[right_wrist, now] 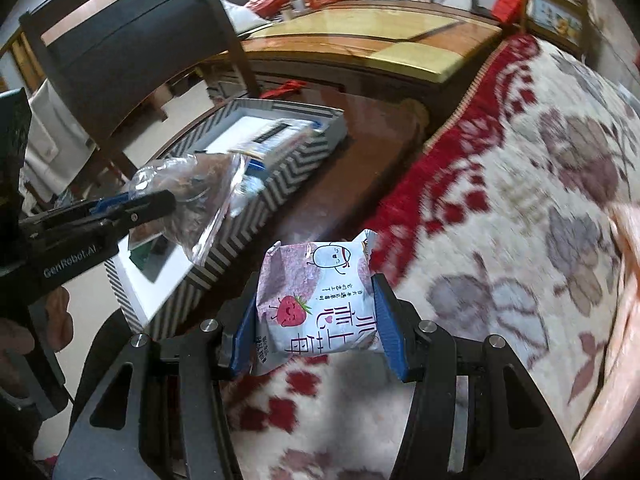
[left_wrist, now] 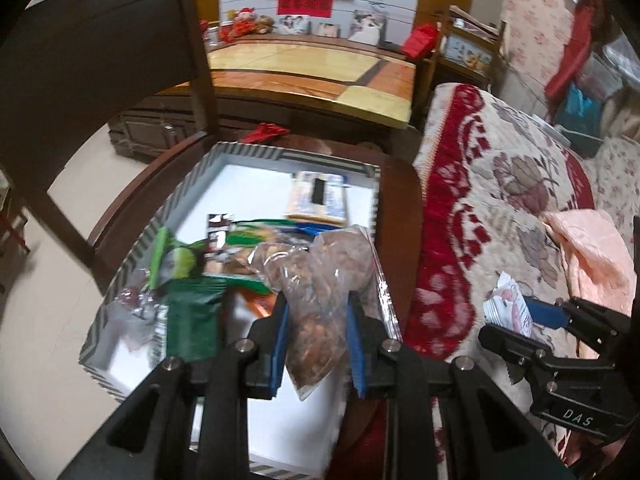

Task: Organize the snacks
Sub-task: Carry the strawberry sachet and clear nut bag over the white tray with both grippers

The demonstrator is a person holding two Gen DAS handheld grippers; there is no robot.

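- Left tool (left_wrist: 316,340) clamps a clear crinkly plastic bag of brown nuts (left_wrist: 316,304) between its blue pads, bag hanging over the near right corner of the shallow chevron-striped cardboard box (left_wrist: 200,168).
- Right tool (right_wrist: 318,332) grips a small puffy white-and-pink strawberry-print snack packet (right_wrist: 320,296) by both side edges, over the red-and-cream floral blanket (right_wrist: 520,200), just beside the dark wooden desk (right_wrist: 360,152) that carries the box.
- Box already holds a green foil pouch (left_wrist: 192,320), other packets and a flat blue-and-white carton (left_wrist: 318,196) near its far wall; white floor is bare at the far left.
- Step, as I read it: drop both snacks into the box.
- Do it well: carry the nut bag inward past the rim before opening; it is limp and will slump, so lower it onto a flat spot, not on the pile edge.
- Packet is air-filled and slick; keep squeeze light, place it flat on the bare floor.
- One tool at a time to avoid a clash over the box.
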